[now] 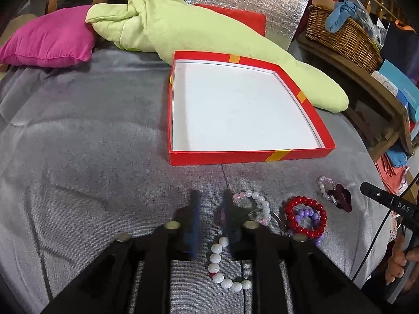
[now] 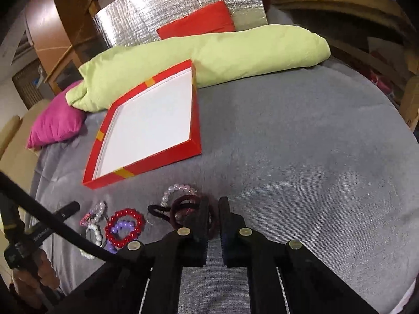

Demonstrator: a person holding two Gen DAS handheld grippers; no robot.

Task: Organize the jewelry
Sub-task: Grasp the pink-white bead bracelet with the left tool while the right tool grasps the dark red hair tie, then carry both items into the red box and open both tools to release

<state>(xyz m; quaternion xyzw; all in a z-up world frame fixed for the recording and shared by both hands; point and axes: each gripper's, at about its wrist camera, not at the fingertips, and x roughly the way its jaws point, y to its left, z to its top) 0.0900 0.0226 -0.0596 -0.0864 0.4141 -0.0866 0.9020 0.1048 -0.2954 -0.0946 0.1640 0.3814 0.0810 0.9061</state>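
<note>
The narrowly parted left hand-held gripper [image 1: 209, 225] is hovering above the white bead bracelet [image 1: 225, 267] at lower centre; the red box [image 1: 222, 155] is lying straight ahead.

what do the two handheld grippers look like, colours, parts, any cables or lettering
Both are matte black. The left gripper and right gripper each have two flat fingers with dark blue pads and round silver studs on angled black struts. A black cable runs past the left one, whose body carries white lettering, unreadable apart from "DAS" on the right's.
</note>
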